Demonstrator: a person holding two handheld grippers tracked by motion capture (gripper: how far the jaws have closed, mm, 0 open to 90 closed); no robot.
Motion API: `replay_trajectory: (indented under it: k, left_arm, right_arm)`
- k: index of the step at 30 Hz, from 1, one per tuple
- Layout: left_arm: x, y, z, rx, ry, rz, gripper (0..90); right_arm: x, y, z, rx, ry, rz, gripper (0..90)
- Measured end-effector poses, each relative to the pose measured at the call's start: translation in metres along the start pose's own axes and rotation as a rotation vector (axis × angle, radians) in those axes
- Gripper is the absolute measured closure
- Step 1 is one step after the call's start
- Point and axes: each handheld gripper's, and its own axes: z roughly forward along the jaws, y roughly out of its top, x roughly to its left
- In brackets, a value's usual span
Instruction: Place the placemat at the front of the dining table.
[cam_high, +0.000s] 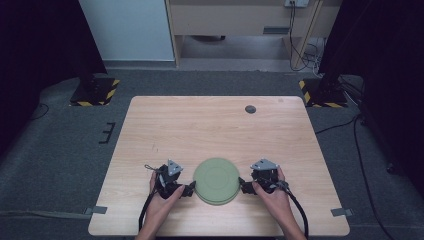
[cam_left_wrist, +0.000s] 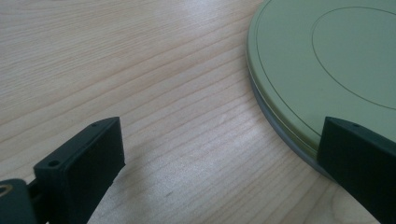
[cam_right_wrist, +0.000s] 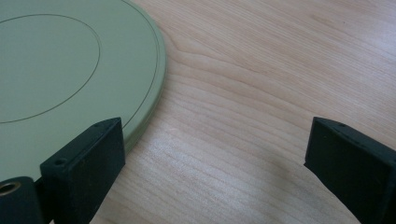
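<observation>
A round, flat pale-green plate (cam_high: 216, 181) lies on the wooden table (cam_high: 215, 125) near its front edge, between my two grippers. In the left gripper view the plate (cam_left_wrist: 327, 60) shows a grey layer under its green rim. My left gripper (cam_high: 188, 189) sits at the plate's left edge and is open (cam_left_wrist: 219, 158), with its right jaw over the rim. My right gripper (cam_high: 244, 186) sits at the plate's right edge, also open (cam_right_wrist: 217, 154), with its left jaw over the plate (cam_right_wrist: 60, 70). Neither holds anything.
A dark round grommet (cam_high: 250, 109) sits in the tabletop at the back right. Bare wood stretches behind and to both sides of the plate. Two black stands with striped bases (cam_high: 95, 90) (cam_high: 322, 92) are on the floor beyond the table.
</observation>
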Motion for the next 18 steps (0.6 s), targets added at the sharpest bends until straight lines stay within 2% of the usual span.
replay_trajectory:
  k: [4, 10, 13, 18]
  left_arm:
    - [-0.0004, 0.0016, 0.0015, -0.008, 0.016, 0.01, 0.2]
    - [0.0008, 0.0025, 0.0033, -0.023, 0.031, 0.0, 0.7]
    - [-0.0001, 0.0028, 0.0022, -0.025, 0.03, -0.002, 3.0]
    - [-0.0041, 0.0025, -0.0005, -0.018, 0.023, 0.016, 3.4]
  right_arm:
    - [0.0004, 0.0008, 0.0014, -0.01, -0.023, -0.001, 4.9]
    - [0.0001, 0.0016, 0.0034, -0.015, -0.039, 0.013, 4.9]
    - [0.0004, 0.0014, 0.0027, -0.016, -0.034, 0.008, 6.3]
    - [0.0028, 0.0015, -0.0037, -0.011, 0.004, -0.004, 5.8]
